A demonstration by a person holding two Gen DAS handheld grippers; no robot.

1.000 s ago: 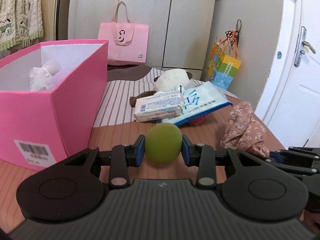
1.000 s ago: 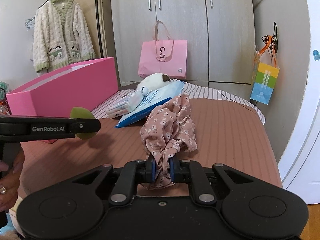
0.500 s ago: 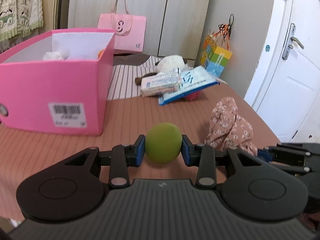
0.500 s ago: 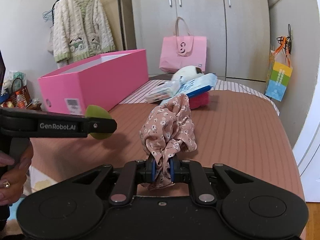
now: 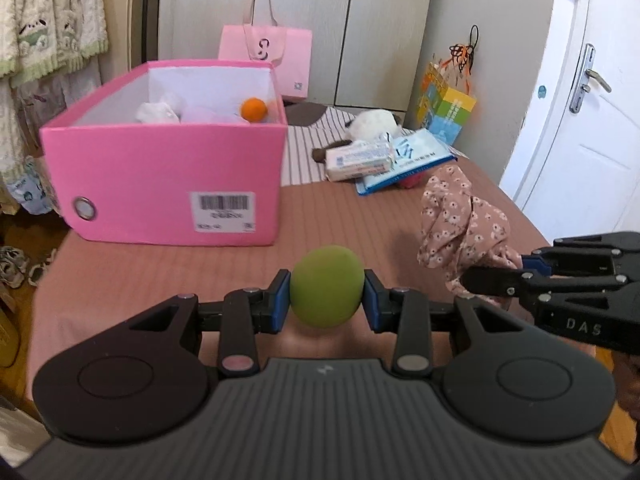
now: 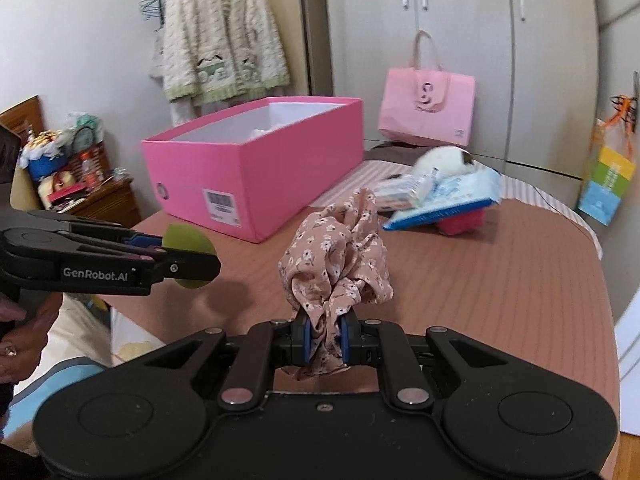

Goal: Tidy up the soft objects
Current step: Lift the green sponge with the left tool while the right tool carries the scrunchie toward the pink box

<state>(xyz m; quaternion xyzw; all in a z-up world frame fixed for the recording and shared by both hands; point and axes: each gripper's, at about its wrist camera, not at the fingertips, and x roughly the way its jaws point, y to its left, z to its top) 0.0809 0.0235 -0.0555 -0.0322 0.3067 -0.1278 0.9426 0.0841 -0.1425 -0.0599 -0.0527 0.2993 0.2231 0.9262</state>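
Left wrist view shows the green ball (image 5: 327,286) pinched between the closed pads of the left gripper (image 5: 327,298), held above the bed (image 5: 340,216) short of the pink box (image 5: 160,176). The right gripper (image 6: 323,338) is clamped on the floral cloth (image 6: 336,258), also in the air. An orange ball (image 5: 253,109) and white plush (image 5: 158,111) already lie in the box. A panda toy (image 5: 374,126), tissue packs (image 5: 358,158) and something red (image 6: 460,222) remain on the bed, so I judge the sorting partway done.

Two grippers show, the left gripper (image 5: 327,298) and the right gripper (image 6: 323,336); one green ball (image 5: 327,291); one floral cloth (image 6: 335,258); one pink box (image 5: 160,184); one orange ball (image 5: 253,109); one pink bag (image 6: 427,107); two tissue packs (image 5: 358,158) (image 5: 416,154); one cardigan (image 6: 222,40).
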